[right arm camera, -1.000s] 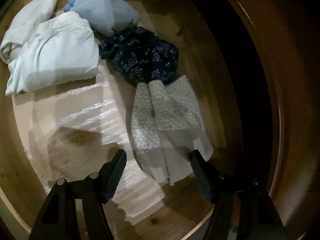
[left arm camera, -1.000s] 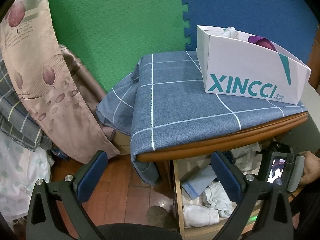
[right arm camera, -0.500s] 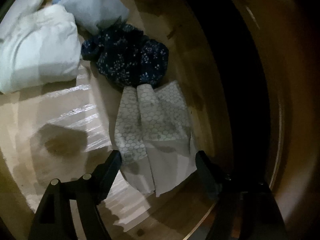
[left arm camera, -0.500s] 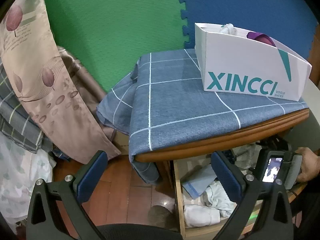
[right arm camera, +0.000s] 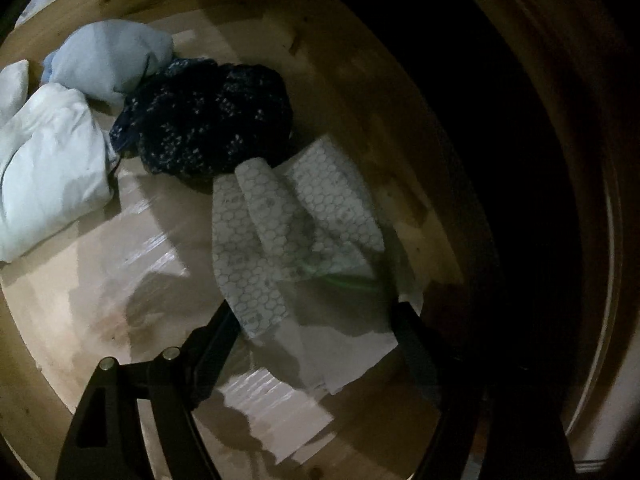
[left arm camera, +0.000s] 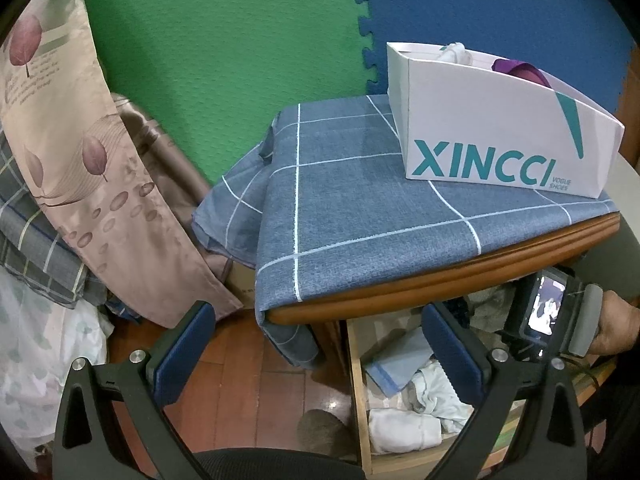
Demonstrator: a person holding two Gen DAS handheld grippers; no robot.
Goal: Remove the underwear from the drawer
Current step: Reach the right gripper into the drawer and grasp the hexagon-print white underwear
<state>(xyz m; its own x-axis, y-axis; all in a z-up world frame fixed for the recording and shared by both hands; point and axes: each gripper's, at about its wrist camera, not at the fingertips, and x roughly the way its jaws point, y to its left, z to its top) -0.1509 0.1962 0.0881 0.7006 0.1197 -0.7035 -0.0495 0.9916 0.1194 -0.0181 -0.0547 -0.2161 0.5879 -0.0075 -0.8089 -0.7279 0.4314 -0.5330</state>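
Inspection of the drawer [right arm camera: 360,92]: it stands pulled out beneath the table edge, wooden floor partly bare, with several folded garments inside.

Key relation: the honeycomb-print underwear [right arm camera: 280,232] lies directly ahead of the right gripper [right arm camera: 316,320], its near hem already between the two fingers. Its long axis runs away from the gripper toward the dark floral bundle [right arm camera: 208,120], which its far end touches. The right hand [left arm camera: 616,328] is plainly the nearer one; the left gripper [left arm camera: 320,344] hangs outside the drawer, above the wood floor [left arm camera: 240,364], well apart from any garment.

Gripper state: the right jaws are closing, with the underwear's hem between them; the pads do not yet appear to press the cloth, so no grip is confirmed. The left jaws stand wide apart with nothing in them.

Judgement: the coming move calls for finishing the pinch on the near hem, then lifting up and back, clear of the table edge overhead. The floral bundle may drag along where the two touch.

Other contents: a white folded garment [right arm camera: 48,168] and a pale blue one [right arm camera: 108,60] lie at the drawer's far left, apart from the target.

Surroundings: a blue checked cloth [left arm camera: 360,208] covers the table [left arm camera: 440,284], bearing a white shoe box [left arm camera: 492,128]. Green and blue foam mats line the wall; bedding is piled at left.
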